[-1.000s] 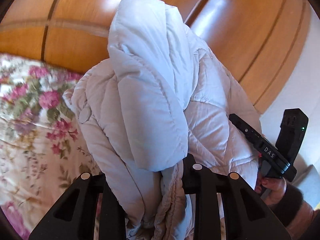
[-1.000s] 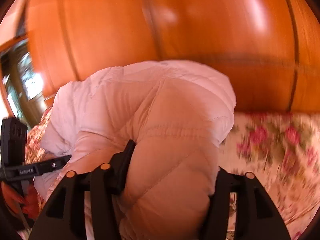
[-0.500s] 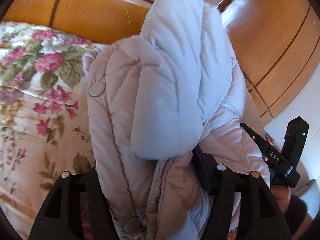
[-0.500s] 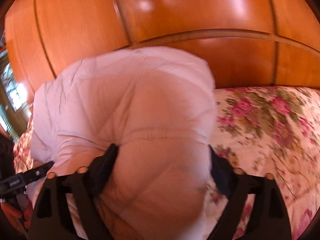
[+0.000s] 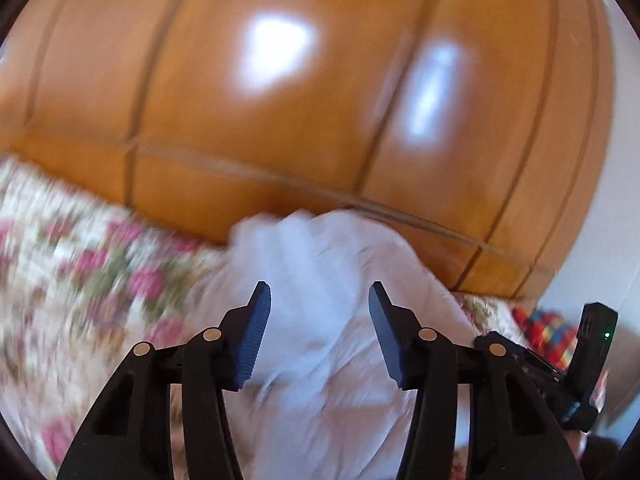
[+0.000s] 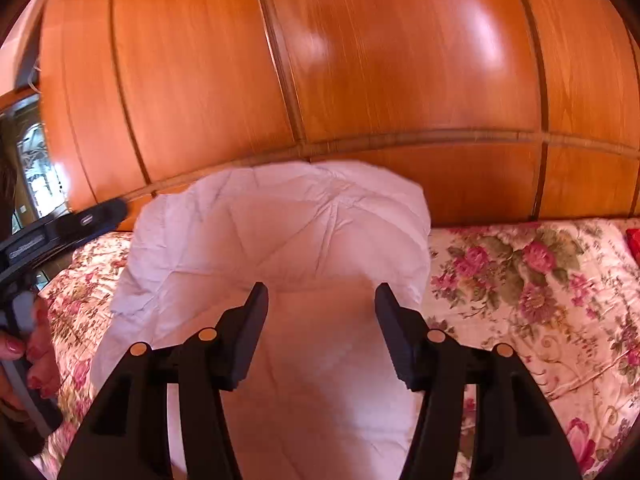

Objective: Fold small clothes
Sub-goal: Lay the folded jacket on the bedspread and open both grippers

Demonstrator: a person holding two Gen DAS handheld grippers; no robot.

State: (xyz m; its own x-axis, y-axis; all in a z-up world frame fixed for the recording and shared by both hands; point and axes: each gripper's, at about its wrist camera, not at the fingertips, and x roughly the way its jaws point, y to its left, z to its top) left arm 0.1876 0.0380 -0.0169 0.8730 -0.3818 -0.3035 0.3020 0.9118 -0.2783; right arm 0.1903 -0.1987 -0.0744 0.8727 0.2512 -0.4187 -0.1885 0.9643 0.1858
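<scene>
With the padded jacket (image 6: 280, 248) lying folded on the floral bedspread (image 6: 540, 280) against the far wooden headboard (image 6: 360, 60), left gripper (image 5: 319, 320) and right gripper (image 6: 321, 320) stand spread and empty; next, likely flatten the bundle.

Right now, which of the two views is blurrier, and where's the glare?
Left wrist view: heavy motion blur smears the floral bedspread and white puffer jacket; bright glare patches on the wooden panels. Right wrist view: sharper, softer sheen upper right on the wood.
</scene>
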